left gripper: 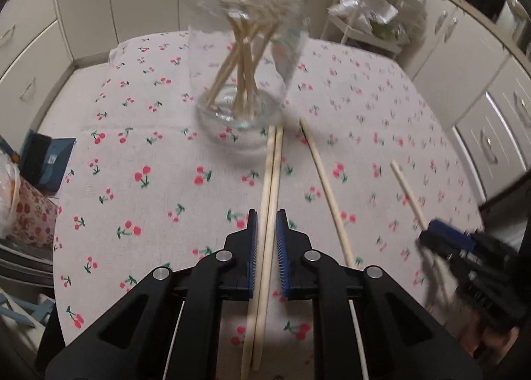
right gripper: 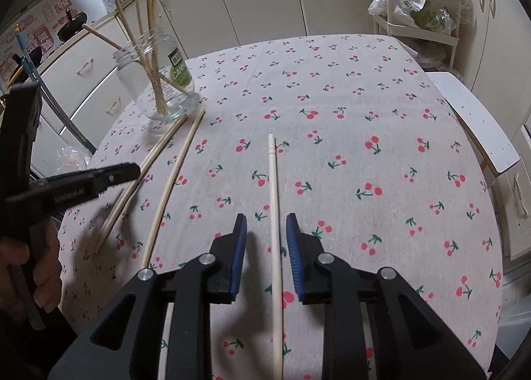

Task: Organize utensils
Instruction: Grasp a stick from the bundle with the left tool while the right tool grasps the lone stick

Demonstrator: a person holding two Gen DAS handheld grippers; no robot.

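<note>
Left wrist view: we see the left gripper (left gripper: 266, 227) with its blue pads closed around a pair of chopsticks (left gripper: 271, 187), which run side by side toward the jar (left gripper: 244, 71); their far tips lie just beside the jar's base. Whether the pads actually press the pair we cannot tell; a thin gap shows on either side. The jar stands upright on the cherry-print cloth (left gripper: 139, 160) and holds several chopsticks. Right of the pair, a single chopstick (left gripper: 327, 194) lies loose on the cloth. Further right of the jar, the right gripper (left gripper: 431, 234) shows blurred.

Right wrist view: we see the right gripper (right gripper: 266, 237) released, jaws parted, with one chopstick (right gripper: 274, 214) lying between them, untouched, on the cloth (right gripper: 348, 180). It lies well to the right of the jar (right gripper: 156, 81).
</note>
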